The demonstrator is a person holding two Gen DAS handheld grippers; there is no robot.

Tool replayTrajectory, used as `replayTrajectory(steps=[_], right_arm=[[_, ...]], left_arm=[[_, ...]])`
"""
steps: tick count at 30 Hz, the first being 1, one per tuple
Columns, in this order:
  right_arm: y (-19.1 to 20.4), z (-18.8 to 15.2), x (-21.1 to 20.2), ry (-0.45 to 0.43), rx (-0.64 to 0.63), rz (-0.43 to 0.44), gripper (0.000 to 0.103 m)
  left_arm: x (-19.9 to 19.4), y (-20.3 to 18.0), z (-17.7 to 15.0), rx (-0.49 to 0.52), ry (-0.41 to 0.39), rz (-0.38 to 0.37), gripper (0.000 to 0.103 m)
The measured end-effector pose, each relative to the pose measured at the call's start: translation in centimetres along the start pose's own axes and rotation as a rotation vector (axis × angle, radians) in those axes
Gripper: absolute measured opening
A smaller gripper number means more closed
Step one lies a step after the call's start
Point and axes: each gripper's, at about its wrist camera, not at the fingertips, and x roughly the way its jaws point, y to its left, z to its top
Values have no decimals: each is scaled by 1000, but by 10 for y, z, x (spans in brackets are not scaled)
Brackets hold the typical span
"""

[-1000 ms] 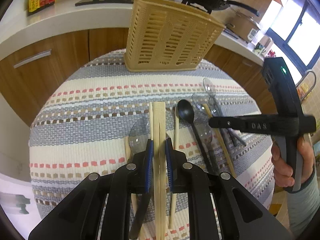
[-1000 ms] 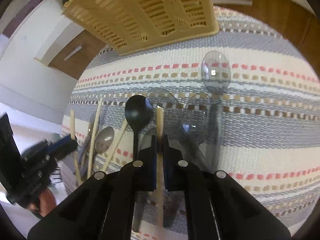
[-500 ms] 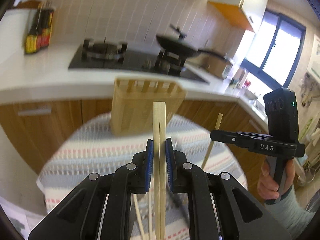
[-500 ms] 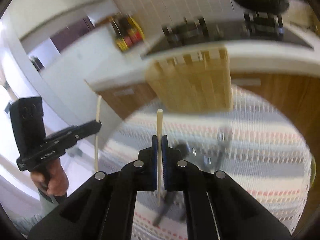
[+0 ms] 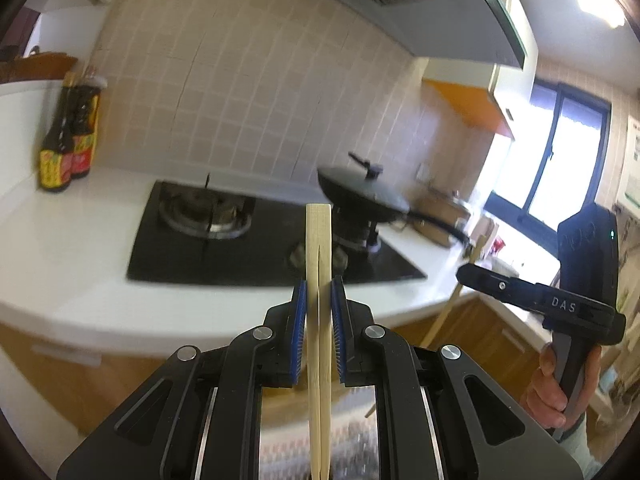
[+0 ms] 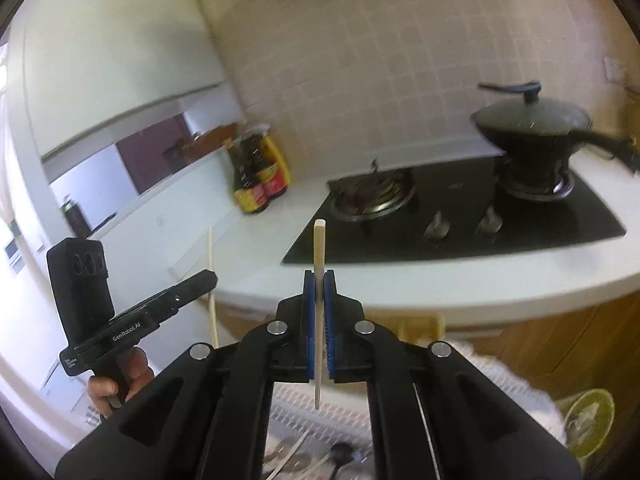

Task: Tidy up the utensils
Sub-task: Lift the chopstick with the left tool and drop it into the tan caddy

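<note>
Two hand-held grippers are being held up in a kitchen, both pointing toward a white countertop (image 5: pixel 60 240) with a black gas hob (image 5: pixel 240 240) set into it.

In the left wrist view, the left gripper (image 5: pixel 319 304) is pinching a pair of pale wooden chopsticks (image 5: pixel 319 248) between its blue pads (image 5: pixel 299 332). The two sticks are lying side by side, running straight up the middle of the view, with their blunt ends standing out beyond the fingertips, in front of the hob. To the right, the right gripper (image 5: pixel 464 272) is showing from the side, gripped by a hand (image 5: pixel 554 392) at the far right edge, and is carrying a single chopstick (image 5: pixel 448 312) that is slanting down and to the left.

In the right wrist view, the right gripper (image 6: pixel 319 280) is pressing its blue pads (image 6: pixel 308 320) together on that single chopstick (image 6: pixel 319 248), which is standing upright in the middle of the view; its top is poking out past the fingertips and its lower end is hanging below the pads. To the left, the left gripper (image 6: pixel 210 278) is showing from the side in a hand (image 6: pixel 120 376), with its chopsticks (image 6: pixel 211 280) standing nearly upright.

Below the right gripper, a striped woven cloth (image 6: pixel 500 384) is covering a table, and blurred utensils (image 6: pixel 320 460) are lying on it at the near edge. A lidded black wok (image 6: pixel 532 128) is sitting on the right burner of the hob. Dark sauce bottles (image 6: pixel 256 176) are standing on the countertop to the left of the hob, against a beige tiled wall (image 6: pixel 380 60).
</note>
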Motion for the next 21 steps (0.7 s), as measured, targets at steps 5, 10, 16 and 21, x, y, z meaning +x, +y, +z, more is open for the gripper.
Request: replayTrajectory(steps=[5,10,16,21], right_arm=[[-19,21,6,-58,-52,-140,3],[-36,11,38,-68,-89,-205,3],[-41,-15,70,-67,-157,-251,3],[-43,-28,81,-43,-163,-236,3]], left_arm=[[28,4,14,24,-91,7,11],[57,10,4,66,-166,72,11],[78,15,-21,124,-221,159,11],[84,17,-37,148,-203,155,11]])
